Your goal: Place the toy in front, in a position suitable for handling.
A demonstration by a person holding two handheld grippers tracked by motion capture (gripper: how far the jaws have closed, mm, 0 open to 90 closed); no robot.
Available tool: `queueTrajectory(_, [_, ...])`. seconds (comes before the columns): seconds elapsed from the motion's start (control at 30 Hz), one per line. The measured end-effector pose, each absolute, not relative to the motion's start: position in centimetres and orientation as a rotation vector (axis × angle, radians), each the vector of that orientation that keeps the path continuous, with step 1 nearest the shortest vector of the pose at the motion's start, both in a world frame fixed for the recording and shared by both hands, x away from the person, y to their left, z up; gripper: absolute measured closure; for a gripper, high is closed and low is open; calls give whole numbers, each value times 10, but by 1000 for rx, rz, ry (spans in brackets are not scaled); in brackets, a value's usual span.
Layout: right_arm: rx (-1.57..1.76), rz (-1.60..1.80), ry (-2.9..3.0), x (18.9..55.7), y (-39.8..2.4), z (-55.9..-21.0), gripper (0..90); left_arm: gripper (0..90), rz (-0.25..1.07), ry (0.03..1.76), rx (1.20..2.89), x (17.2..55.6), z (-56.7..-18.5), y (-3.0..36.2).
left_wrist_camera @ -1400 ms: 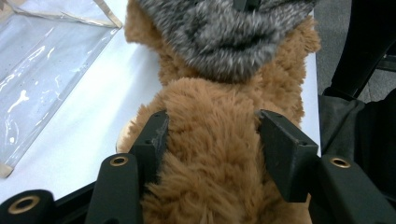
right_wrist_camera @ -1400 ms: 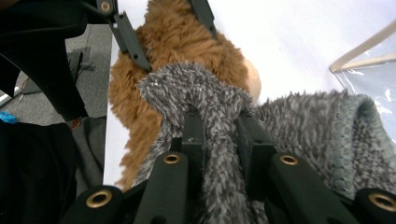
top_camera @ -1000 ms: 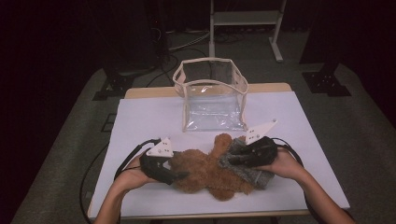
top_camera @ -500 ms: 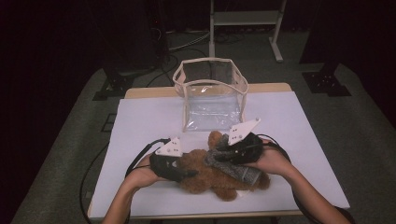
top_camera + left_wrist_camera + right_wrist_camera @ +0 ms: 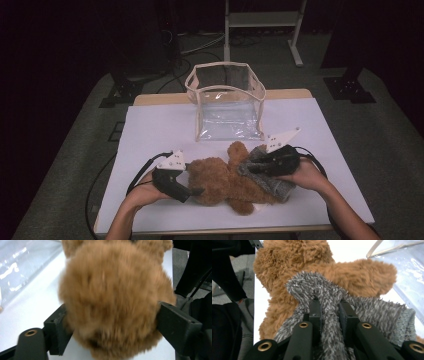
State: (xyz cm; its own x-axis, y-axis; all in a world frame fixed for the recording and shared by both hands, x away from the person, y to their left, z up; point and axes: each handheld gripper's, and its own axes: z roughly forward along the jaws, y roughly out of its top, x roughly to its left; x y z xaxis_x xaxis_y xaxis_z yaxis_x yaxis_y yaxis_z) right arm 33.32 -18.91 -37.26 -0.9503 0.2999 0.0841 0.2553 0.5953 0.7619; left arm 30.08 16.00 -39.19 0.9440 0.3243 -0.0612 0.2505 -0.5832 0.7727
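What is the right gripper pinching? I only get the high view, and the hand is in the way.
Observer: In the right gripper view, the right gripper is shut on a bunched fold of the grey fuzzy cloth, which lies over the teddy bear.
Operator: Is the other one squeezing the teddy?
Observer: In the left gripper view, a round furry part of the bear sits between the jaws of the left gripper, with fur against both of them. The jaws have just been opening, and I cannot tell if they press on it.
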Motion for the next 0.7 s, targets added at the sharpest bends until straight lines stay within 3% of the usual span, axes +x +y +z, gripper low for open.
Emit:
queueTrajectory(0.13, [506,1339,2761,333,-197,-376,747,102,31,429,2181,308,-401,159])
queueTrajectory(0.37, [466,1354,2780,319,-190,-378,748,125,72,370,2119,309,-378,144])
queueTrajectory(0.47, [425,1336,2787,308,-187,-376,747,293,73,266,2190,301,-376,129])
queueTrajectory(0.53, [384,1327,2796,304,-189,-371,746,351,99,217,2224,295,-379,123])
queueTrajectory(0.7, [381,1308,2702,312,-193,-347,744,407,120,169,2241,285,-382,127])
